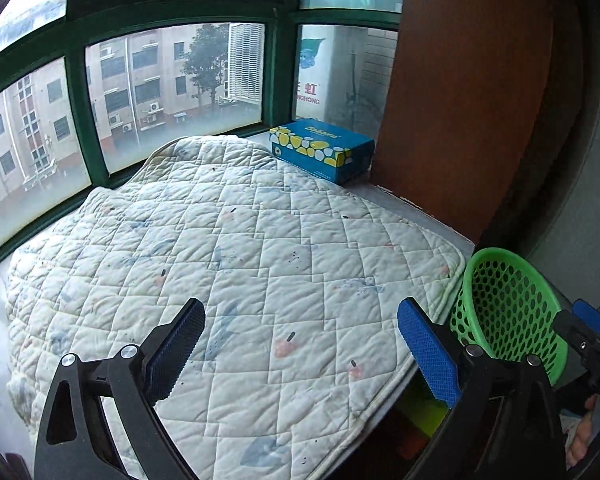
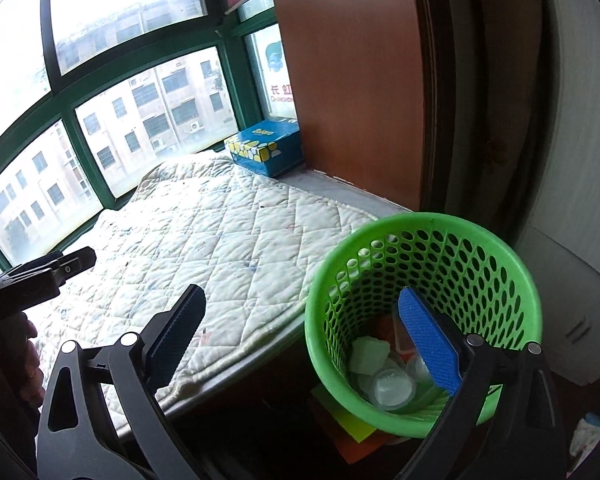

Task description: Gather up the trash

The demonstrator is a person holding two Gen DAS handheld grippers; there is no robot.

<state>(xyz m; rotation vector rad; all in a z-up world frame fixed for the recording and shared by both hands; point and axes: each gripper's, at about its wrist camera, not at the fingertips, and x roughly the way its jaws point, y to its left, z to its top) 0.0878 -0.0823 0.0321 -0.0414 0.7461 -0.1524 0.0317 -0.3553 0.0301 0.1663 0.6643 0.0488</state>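
Note:
A green perforated waste basket [image 2: 424,264] stands on the floor beside the window seat; it also shows in the left wrist view [image 1: 508,312]. Inside it lie clear plastic cups [image 2: 392,388], a white crumpled piece [image 2: 368,354] and an orange wrapper [image 2: 400,332]. My right gripper [image 2: 302,340] is open and empty, hovering over the basket's near rim, its right finger above the opening. My left gripper [image 1: 300,344] is open and empty above the white quilted pad [image 1: 240,260]. No loose trash shows on the pad.
A blue and yellow tissue box [image 1: 320,152] sits at the pad's far corner by the green-framed window [image 1: 80,128]. A brown wooden panel [image 1: 468,92] rises on the right. Yellow and orange papers [image 2: 348,428] lie on the floor under the basket.

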